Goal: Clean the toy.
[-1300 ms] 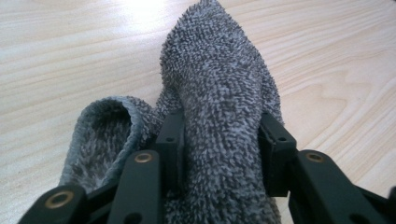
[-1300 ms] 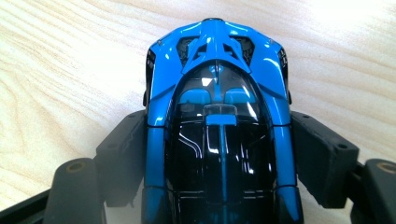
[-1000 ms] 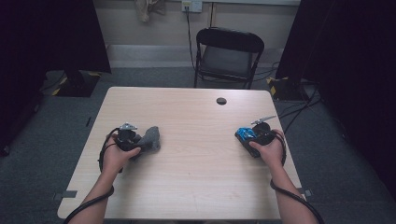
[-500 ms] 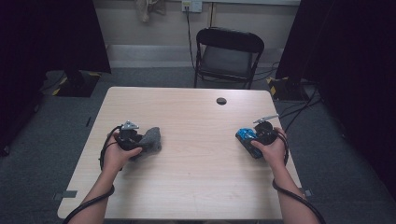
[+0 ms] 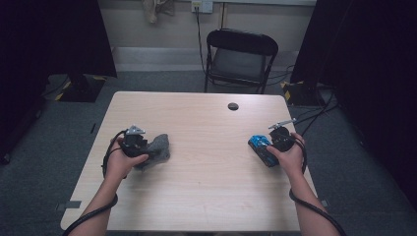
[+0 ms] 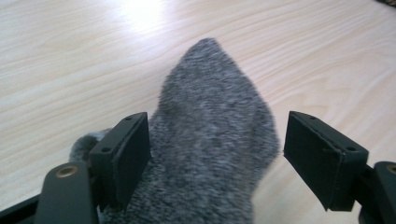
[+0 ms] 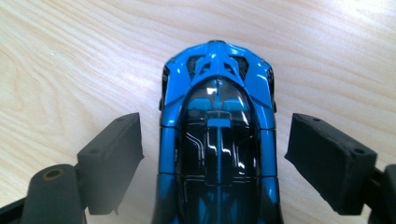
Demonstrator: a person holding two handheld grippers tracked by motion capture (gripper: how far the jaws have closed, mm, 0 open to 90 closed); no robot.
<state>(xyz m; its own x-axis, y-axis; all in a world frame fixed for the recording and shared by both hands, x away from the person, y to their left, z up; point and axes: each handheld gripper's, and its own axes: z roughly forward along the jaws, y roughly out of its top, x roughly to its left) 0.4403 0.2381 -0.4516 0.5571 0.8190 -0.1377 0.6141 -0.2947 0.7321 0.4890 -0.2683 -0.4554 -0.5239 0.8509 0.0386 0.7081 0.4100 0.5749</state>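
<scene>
Left gripper (image 6: 212, 154) jaws just spreading off grey sock (image 6: 210, 140), near table (image 5: 206, 206) left edge; right gripper (image 7: 215, 158) jaws just widening, released around blue toy car (image 7: 217, 140), near right edge. Back straight off, no snagging.

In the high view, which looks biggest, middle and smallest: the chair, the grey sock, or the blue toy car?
Largest to smallest, as they look in the high view:
1. Chair, though it stands farther from the camera.
2. Grey sock.
3. Blue toy car, a bit smaller than the sock, and partly hidden.
</scene>
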